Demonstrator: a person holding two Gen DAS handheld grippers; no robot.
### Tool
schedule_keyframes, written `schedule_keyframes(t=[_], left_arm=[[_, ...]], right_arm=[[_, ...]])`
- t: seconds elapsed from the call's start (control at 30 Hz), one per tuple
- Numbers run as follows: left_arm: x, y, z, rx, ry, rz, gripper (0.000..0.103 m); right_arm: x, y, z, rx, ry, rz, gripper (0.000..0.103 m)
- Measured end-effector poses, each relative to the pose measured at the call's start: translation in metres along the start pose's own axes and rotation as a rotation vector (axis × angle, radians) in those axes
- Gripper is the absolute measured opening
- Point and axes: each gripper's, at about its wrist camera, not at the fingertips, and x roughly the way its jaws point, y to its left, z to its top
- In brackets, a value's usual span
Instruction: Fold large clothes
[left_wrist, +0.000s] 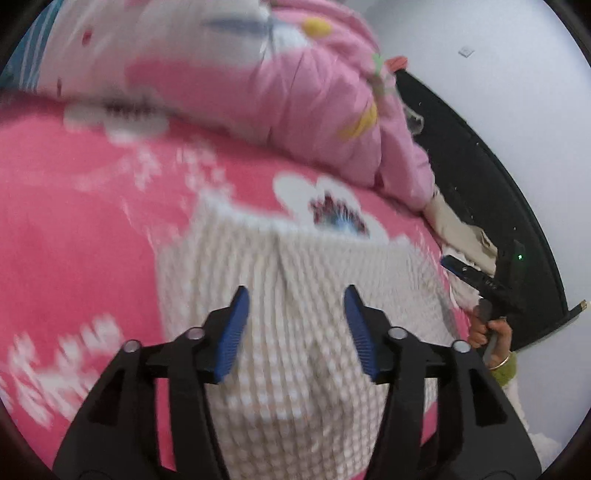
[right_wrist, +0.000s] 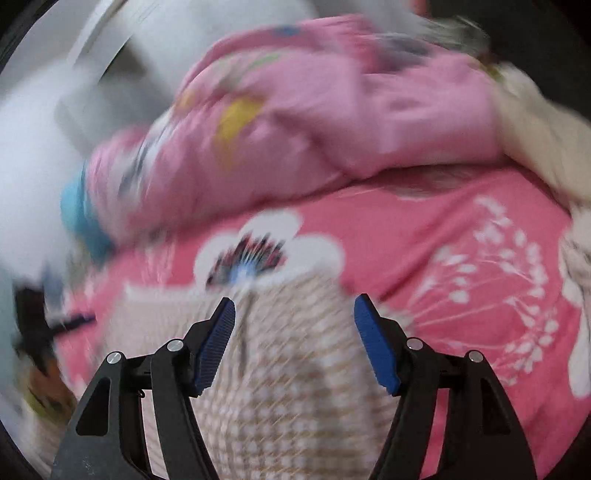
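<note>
A cream and beige checked knit garment (left_wrist: 295, 373) lies spread flat on a pink bed sheet (left_wrist: 74, 240) printed with white flowers. My left gripper (left_wrist: 296, 291) hangs just above the garment, open, with nothing pinched between the blue pads. In the right wrist view the same garment (right_wrist: 288, 373) lies under my right gripper (right_wrist: 296, 300), also open with only cloth below it. The right gripper (left_wrist: 476, 280) also shows at the garment's right edge in the left wrist view, held by a hand (left_wrist: 487, 332). Both views are blurred.
A rumpled pink quilt (left_wrist: 295, 92) is heaped across the far side of the bed (right_wrist: 332, 110). A cream cloth (left_wrist: 454, 221) lies beside it by the black bed edge (left_wrist: 480, 192). A white wall (left_wrist: 498, 74) stands beyond.
</note>
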Motion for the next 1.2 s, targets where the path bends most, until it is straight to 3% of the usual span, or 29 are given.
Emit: schedule_keyframes(t=[0.03,0.07,0.1,0.13,0.17,0.2,0.27,0.3,0.37,0.47,0.6,0.67,0.7,0.8,0.87,0.9,0.93,1.0,1.1,1.2], left_arm=[[0.007,0.008,-0.007,-0.030,0.012,0.017,0.056],[0.018,0.024,-0.016,-0.084,0.033,0.030,0.054],[0.023,0.037,-0.020,-0.132,0.038,0.011,0.040],[0.018,0.051,-0.023,-0.213,0.029,0.004,0.033],[0.009,0.053,-0.024,-0.262,0.025,0.006,0.033],[-0.001,0.049,-0.025,-0.266,0.011,0.015,0.043],[-0.037,0.016,-0.032,-0.128,-0.093,0.103,0.058],[-0.050,0.001,-0.038,-0.064,-0.126,0.136,0.059],[-0.066,-0.029,-0.057,0.026,-0.156,0.130,0.063],[-0.056,-0.059,-0.091,0.118,-0.125,0.174,0.067],[0.007,-0.056,-0.142,0.192,-0.001,0.379,0.069],[0.006,-0.067,-0.156,0.258,-0.038,0.479,0.068],[-0.003,-0.079,-0.158,0.272,-0.062,0.498,0.068],[-0.025,-0.102,-0.157,0.290,-0.140,0.398,0.069],[-0.023,-0.116,-0.157,0.319,-0.167,0.403,0.070],[-0.016,-0.118,-0.160,0.333,-0.170,0.410,0.074],[-0.003,-0.116,-0.162,0.336,-0.156,0.426,0.076],[0.034,-0.092,-0.167,0.261,-0.035,0.474,0.078],[0.014,-0.104,-0.179,0.286,-0.096,0.464,0.077],[-0.014,-0.118,-0.192,0.315,-0.130,0.452,0.078]], right_arm=[[0.013,-0.004,-0.008,-0.002,0.038,-0.035,0.064],[0.022,-0.012,-0.015,0.019,0.070,-0.054,0.056],[0.025,-0.027,-0.020,0.087,0.081,-0.017,0.054],[0.018,-0.036,-0.022,0.160,0.068,0.026,0.050],[0.002,-0.040,-0.023,0.227,0.061,0.049,0.050],[-0.008,-0.038,-0.025,0.232,0.054,0.037,0.050],[-0.046,-0.008,-0.038,0.130,0.009,-0.004,0.053],[-0.059,0.005,-0.047,0.092,0.000,-0.008,0.054],[-0.082,0.037,-0.076,0.003,-0.016,-0.045,0.057],[-0.094,0.059,-0.120,-0.071,-0.033,-0.156,0.061],[-0.056,0.052,-0.178,-0.049,0.028,-0.302,0.066],[-0.071,0.070,-0.175,-0.056,0.023,-0.357,0.066],[-0.081,0.080,-0.172,-0.065,-0.002,-0.341,0.066],[-0.102,0.115,-0.164,-0.118,-0.101,-0.282,0.066],[-0.090,0.131,-0.163,-0.134,-0.111,-0.231,0.066],[-0.072,0.134,-0.165,-0.127,-0.074,-0.186,0.066],[-0.052,0.133,-0.170,-0.127,-0.029,-0.187,0.066],[-0.023,0.131,-0.185,-0.166,-0.007,-0.252,0.070],[-0.054,0.132,-0.185,-0.097,-0.016,-0.243,0.070],[-0.096,0.138,-0.197,-0.105,-0.074,-0.270,0.075]])
